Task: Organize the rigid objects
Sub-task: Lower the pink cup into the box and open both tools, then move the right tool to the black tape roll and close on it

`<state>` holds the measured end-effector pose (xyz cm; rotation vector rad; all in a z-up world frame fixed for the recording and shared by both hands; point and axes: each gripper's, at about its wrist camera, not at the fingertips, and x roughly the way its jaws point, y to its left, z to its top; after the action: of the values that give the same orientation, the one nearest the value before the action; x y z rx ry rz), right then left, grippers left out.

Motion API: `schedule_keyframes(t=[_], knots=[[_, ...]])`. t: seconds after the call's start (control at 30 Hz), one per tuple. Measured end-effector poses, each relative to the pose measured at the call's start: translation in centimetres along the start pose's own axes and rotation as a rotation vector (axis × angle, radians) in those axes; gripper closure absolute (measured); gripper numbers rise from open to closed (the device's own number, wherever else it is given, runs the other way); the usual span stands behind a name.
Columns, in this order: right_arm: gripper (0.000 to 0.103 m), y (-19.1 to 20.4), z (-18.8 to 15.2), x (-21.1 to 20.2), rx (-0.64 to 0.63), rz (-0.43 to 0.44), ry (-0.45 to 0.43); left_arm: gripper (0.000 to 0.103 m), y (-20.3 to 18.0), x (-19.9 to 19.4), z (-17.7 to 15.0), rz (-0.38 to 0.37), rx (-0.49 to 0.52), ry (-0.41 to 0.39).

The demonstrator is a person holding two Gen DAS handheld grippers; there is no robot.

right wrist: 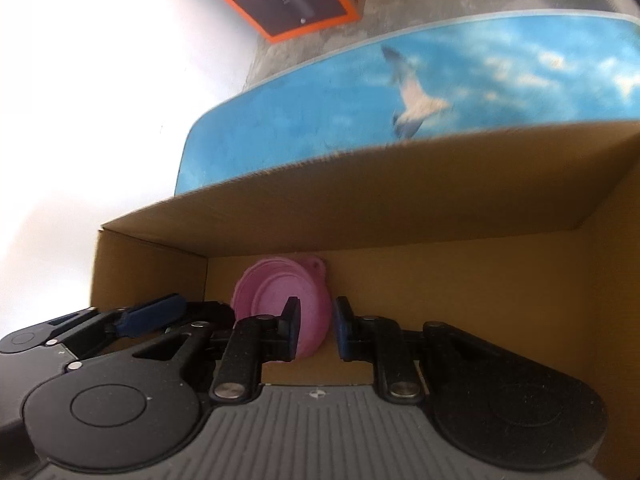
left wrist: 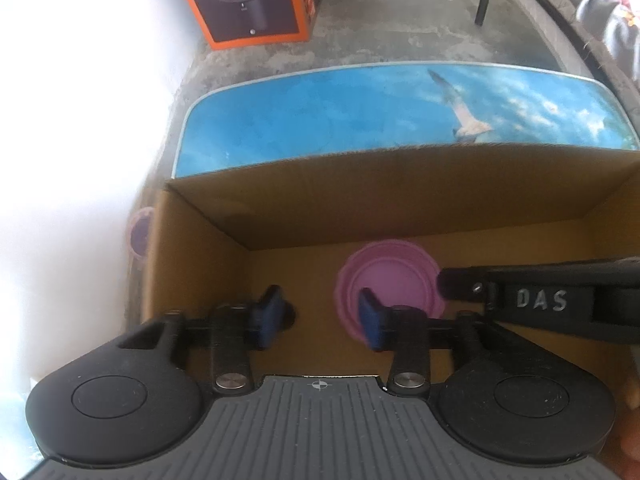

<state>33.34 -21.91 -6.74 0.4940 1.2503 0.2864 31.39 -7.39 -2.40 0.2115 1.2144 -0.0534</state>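
— Okay, where's the bowl?
— Pink bowl [left wrist: 390, 280] lies on the floor of the cardboard box [left wrist: 360, 196], near its back wall.
— Claws?
— My left claw [left wrist: 320, 316] is released, nothing between the pads. My right claw [right wrist: 314, 328] is also parted, just over the bowl, not gripping.

One cardboard box [left wrist: 280, 216], open at the top. Inside it, one pink bowl [left wrist: 396, 276] on the box floor. A second pinkish round item [left wrist: 139, 236] shows outside the box's left wall, blurred, kind uncertain. One blue table [left wrist: 320, 120] with a gull print. One orange carton [left wrist: 248, 4] on the far floor. Two grippers [left wrist: 322, 316] [right wrist: 314, 330].
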Motion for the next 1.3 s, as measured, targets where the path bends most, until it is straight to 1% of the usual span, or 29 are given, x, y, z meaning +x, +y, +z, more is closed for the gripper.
schedule_keyframes(t=[0.03,0.07,0.1,0.17,0.27,0.33,0.4,0.43,0.5,0.57,0.7,0.8,0.83,0.9,1.0,1.07,1.13,1.2,1.3], knots=[[0.066,0.2,-0.2,-0.8,-0.006,-0.002,-0.014,0.042,0.0,-0.7,-0.1,-0.013,0.005,-0.012],[0.04,0.5,-0.4,-1.7,-0.014,-0.007,-0.034,0.034,0.1,-1.5,-0.4,-0.026,0.009,-0.029],[0.027,0.9,-0.8,-2.7,-0.029,-0.014,-0.063,0.032,0.1,-2.4,-0.6,-0.037,0.016,-0.052],[0.027,2.0,-1.5,-4.7,-0.081,-0.026,-0.116,0.025,-0.3,-3.9,-1.1,-0.048,0.046,-0.088],[0.027,3.2,-2.7,-7.6,-0.117,-0.048,-0.163,0.023,-0.8,-5.8,-2.1,-0.06,0.082,-0.122],[0.024,4.0,-3.7,-9.5,-0.14,-0.059,-0.202,0.023,-0.9,-7.1,-2.8,-0.079,0.095,-0.143],[0.017,4.7,-4.8,-11.8,-0.156,-0.076,-0.246,0.021,-0.9,-8.5,-3.6,-0.098,0.107,-0.167],[0.015,5.0,-5.4,-12.8,-0.164,-0.085,-0.267,0.018,-0.9,-9.2,-4.0,-0.105,0.112,-0.18],[0.005,5.5,-6.7,-15.1,-0.172,-0.111,-0.31,0.016,-1.0,-10.7,-5.0,-0.12,0.121,-0.205],[0.001,5.9,-8.4,-17.2,-0.185,-0.143,-0.355,0.014,-1.0,-11.9,-6.0,-0.146,0.127,-0.217],[0.0,6.1,-12.2,-20.5,-0.215,-0.249,-0.405,0.013,-1.0,-13.9,-8.5,-0.241,0.135,-0.224],[0.0,6.0,-15.2,-21.8,-0.241,-0.36,-0.405,0.012,-1.3,-14.8,-10.7,-0.311,0.14,-0.233],[0.0,5.8,-16.2,-22.1,-0.254,-0.38,-0.401,0.01,-1.4,-15.0,-11.3,-0.33,0.142,-0.232],[0.0,5.0,-17.9,-22.6,-0.23,-0.391,-0.385,0.01,-2.1,-15.1,-12.8,-0.369,0.164,-0.224],[0.0,2.7,-19.3,-22.4,-0.131,-0.364,-0.321,0.01,-2.9,-15.1,-14.8,-0.434,0.156,-0.188],[0.0,1.2,-20.1,-22.5,-0.076,-0.327,-0.303,0.01,-3.7,-14.9,-15.9,-0.46,0.15,-0.174],[0.0,-0.2,-20.7,-22.0,-0.031,-0.296,-0.289,0.009,-4.4,-14.4,-16.8,-0.467,0.158,-0.158],[0.0,-1.7,-21.0,-21.0,0.013,-0.278,-0.258,0.01,-5.7,-13.6,-17.8,-0.454,0.164,-0.135],[0.001,-3.4,-20.9,-18.9,0.027,-0.263,-0.207,0.01,-8.0,-12.6,-19.5,-0.434,0.195,-0.121]])
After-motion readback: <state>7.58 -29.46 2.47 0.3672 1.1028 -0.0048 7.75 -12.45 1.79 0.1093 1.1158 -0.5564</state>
